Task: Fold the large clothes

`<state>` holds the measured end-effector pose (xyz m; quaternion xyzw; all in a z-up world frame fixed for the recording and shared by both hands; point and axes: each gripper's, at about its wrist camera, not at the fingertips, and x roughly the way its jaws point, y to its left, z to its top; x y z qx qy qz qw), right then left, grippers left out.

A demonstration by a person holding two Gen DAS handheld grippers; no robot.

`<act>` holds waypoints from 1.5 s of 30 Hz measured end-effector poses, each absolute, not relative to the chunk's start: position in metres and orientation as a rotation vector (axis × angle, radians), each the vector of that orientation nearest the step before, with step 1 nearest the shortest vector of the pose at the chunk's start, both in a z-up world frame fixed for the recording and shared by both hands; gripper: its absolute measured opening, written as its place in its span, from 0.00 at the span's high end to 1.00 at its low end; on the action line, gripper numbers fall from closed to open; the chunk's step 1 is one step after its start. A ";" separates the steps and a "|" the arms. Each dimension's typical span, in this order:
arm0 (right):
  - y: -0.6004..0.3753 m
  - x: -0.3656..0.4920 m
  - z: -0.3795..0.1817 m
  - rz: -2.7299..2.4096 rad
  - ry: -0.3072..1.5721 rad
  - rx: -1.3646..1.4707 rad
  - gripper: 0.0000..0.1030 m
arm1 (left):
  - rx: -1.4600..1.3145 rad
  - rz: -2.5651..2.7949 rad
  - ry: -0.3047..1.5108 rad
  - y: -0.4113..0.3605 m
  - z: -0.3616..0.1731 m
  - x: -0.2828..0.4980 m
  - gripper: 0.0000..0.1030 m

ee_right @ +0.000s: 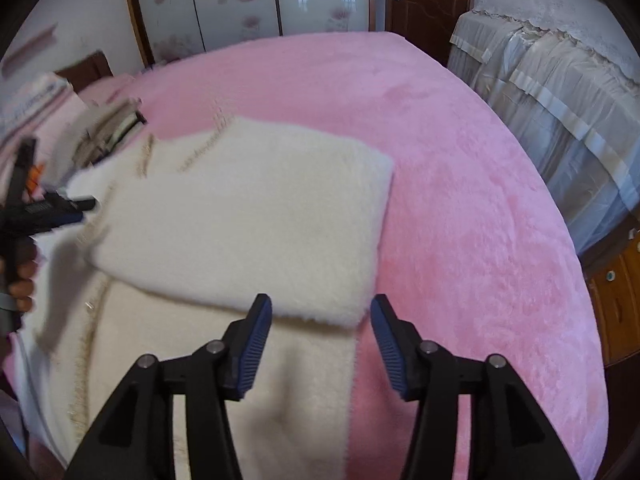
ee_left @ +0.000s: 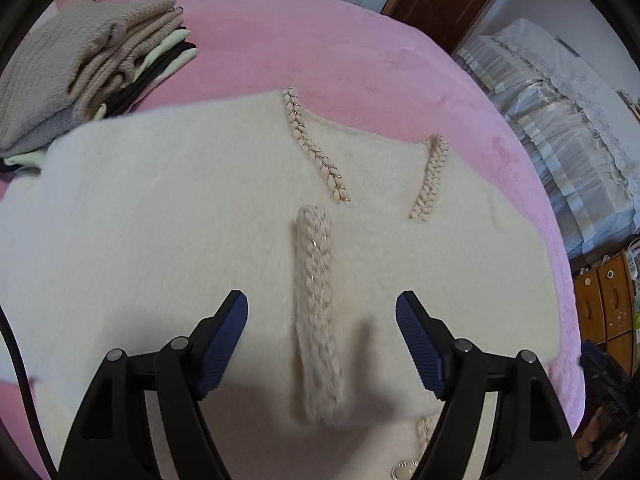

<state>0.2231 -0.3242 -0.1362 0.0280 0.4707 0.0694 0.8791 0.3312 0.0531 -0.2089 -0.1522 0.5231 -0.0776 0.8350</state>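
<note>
A cream fuzzy garment (ee_left: 180,208) with beige braided trim (ee_left: 316,280) lies spread on the pink bed cover (ee_left: 320,40). My left gripper (ee_left: 322,304) is open just above it, a trim strip between its fingers. In the right wrist view the garment (ee_right: 248,216) has one part folded over itself. My right gripper (ee_right: 320,308) is open and empty, straddling the folded part's near right corner. The left gripper (ee_right: 60,208) shows at the left edge of that view, blurred.
A stack of folded clothes (ee_left: 84,64) sits at the bed's far left. A covered piece of furniture (ee_right: 560,92) stands to the right of the bed. Wooden cabinets (ee_left: 604,304) and a door (ee_right: 424,0) lie beyond. Bare pink cover (ee_right: 480,220) lies to the right.
</note>
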 end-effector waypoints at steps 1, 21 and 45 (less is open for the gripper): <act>-0.330 0.231 -0.132 0.142 0.974 0.102 0.38 | -0.311 -0.169 1.127 0.049 -0.213 0.341 0.27; -0.364 0.385 -0.212 -0.026 1.090 0.244 0.84 | -0.114 -0.130 1.022 0.007 -0.200 0.376 0.87; -0.196 0.279 -0.200 0.209 1.033 -0.085 0.63 | -0.200 -0.016 1.072 -0.036 -0.209 0.302 0.60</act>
